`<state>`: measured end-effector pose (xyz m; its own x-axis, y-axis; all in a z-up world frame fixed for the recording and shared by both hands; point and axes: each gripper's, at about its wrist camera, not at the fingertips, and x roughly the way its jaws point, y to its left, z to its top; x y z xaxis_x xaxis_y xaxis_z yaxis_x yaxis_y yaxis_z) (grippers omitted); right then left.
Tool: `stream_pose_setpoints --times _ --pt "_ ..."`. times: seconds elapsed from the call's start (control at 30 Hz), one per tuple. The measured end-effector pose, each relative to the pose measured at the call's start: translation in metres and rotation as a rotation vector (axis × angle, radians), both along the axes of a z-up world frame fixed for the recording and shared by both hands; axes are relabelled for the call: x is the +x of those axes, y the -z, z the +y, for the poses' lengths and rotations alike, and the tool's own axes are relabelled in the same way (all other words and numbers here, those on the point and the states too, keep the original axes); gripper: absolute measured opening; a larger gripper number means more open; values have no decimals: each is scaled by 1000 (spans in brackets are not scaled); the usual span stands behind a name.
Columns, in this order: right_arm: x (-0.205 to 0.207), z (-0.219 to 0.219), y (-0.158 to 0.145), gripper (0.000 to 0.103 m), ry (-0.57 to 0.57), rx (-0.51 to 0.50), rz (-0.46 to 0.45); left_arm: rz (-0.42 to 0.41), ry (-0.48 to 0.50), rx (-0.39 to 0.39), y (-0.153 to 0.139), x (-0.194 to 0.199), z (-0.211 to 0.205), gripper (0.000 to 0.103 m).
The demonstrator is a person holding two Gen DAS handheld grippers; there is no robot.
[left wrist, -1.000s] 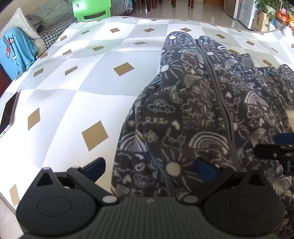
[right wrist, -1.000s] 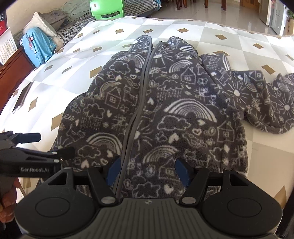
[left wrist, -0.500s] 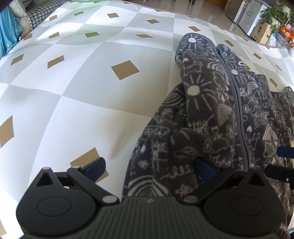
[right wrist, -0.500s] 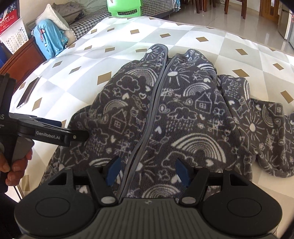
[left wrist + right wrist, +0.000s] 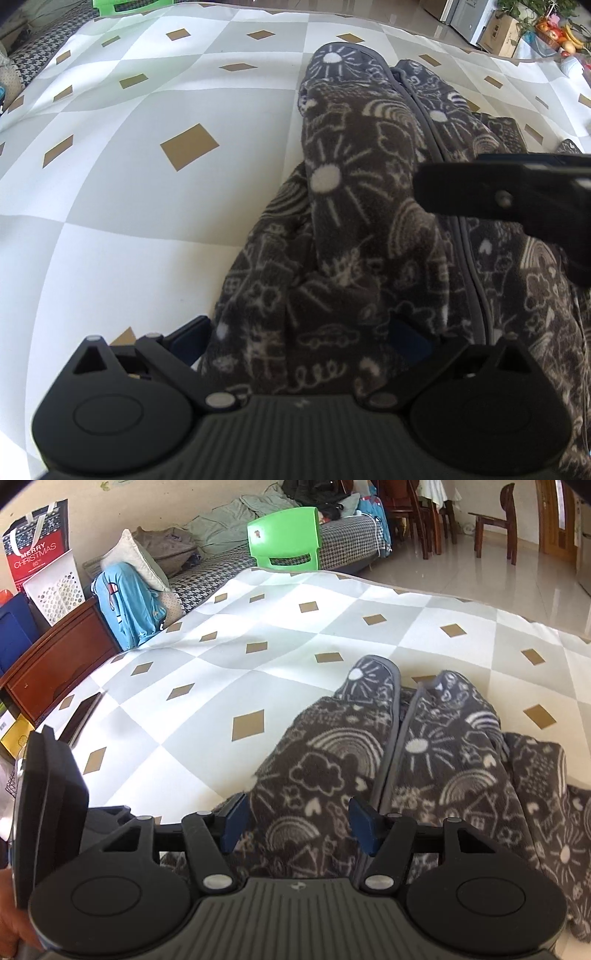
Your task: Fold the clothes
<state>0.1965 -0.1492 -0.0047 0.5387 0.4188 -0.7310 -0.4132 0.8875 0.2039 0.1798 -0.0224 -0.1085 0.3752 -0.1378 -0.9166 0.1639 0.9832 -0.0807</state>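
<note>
Grey fleece garment (image 5: 369, 229) bunches between both grippers' spread fingers, left (image 5: 301, 338) and right (image 5: 295, 821), neither visibly clamping.

I see a fuzzy fleece jacket (image 5: 369, 236) on a smooth matt sheet (image 5: 147, 206); my matt plastic left gripper (image 5: 299, 341); a glossy green plastic chair (image 5: 284, 541).

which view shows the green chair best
The right wrist view. The green chair stands whole and sharp at the far edge of the checkered mat, in front of the houndstooth couch. The left wrist view catches only a cropped green sliver at the top left corner.
</note>
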Motion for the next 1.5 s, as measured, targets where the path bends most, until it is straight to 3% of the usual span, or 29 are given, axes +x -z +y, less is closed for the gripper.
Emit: stream_pose_setpoints --times 0.23,0.47,0.63,0.7,0.77,0.87,1.1,1.4,1.5 --pt "13 23 16 57 -47 -57 -17 -7 -48 -56 -5 -1 7 88" --pt "24 43 32 56 -86 -120 -35 -7 -61 -85 -8 -3 12 83" --pt "24 48 42 39 -77 -175 -46 -16 -64 -74 -11 -5 9 73" --pt "23 48 45 24 -71 -180 -51 -16 -69 -80 -12 -5 9 69" --pt "22 44 42 15 -58 -157 -56 -13 -79 -86 -14 -4 9 63" --pt "19 38 35 12 -38 -124 -70 -18 -94 -105 -18 -5 11 55" --pt "7 11 10 11 21 -44 -96 -66 -87 -186 -41 -10 10 54" --pt "-18 -36 -11 11 111 -44 -119 -126 41 -288 -71 -30 -14 54" --pt "-25 -57 -9 11 156 -58 -105 -141 91 -316 -76 -39 -24 59"
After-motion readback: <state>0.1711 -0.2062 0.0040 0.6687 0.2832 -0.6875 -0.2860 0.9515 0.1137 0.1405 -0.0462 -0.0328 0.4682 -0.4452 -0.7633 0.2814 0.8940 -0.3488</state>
